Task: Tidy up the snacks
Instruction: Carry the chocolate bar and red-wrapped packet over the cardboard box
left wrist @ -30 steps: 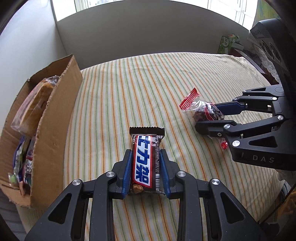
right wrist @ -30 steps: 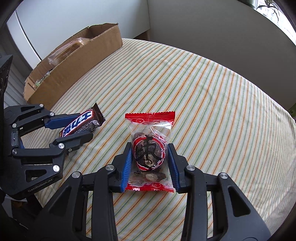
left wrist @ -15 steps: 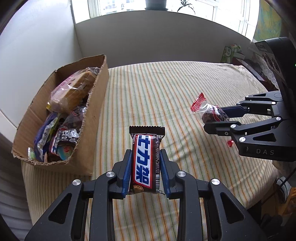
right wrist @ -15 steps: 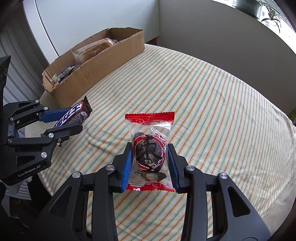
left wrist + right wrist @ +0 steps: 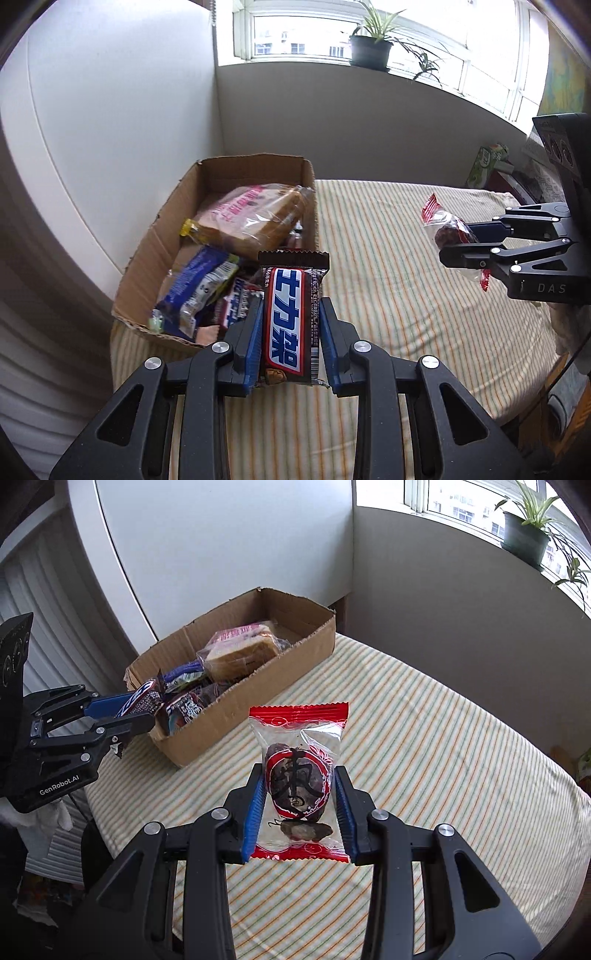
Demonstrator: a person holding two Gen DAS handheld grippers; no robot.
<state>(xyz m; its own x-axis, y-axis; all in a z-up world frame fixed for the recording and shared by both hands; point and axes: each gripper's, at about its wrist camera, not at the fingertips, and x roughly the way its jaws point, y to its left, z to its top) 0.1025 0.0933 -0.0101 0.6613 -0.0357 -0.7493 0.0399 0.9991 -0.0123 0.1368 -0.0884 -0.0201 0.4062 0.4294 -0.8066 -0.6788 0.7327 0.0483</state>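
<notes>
You're gripping the chocolate bar (image 5: 290, 321) in your left gripper (image 5: 290, 332) by the cardboard box (image 5: 147, 258), right gripper (image 5: 300, 805) pinching the date packet (image 5: 298, 775) above the striped cloth (image 5: 443, 757).

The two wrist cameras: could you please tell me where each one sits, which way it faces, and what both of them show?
Left wrist: sits on the left gripper, looks down along its jaws at the chocolate bar they clamp, the box beyond; right gripper at the right edge.
Right wrist: sits on the right gripper, looks down along its jaws at the date packet they clamp; left gripper at the left edge.
Shared: box, striped cloth, both snacks, windowsill plant.
</notes>
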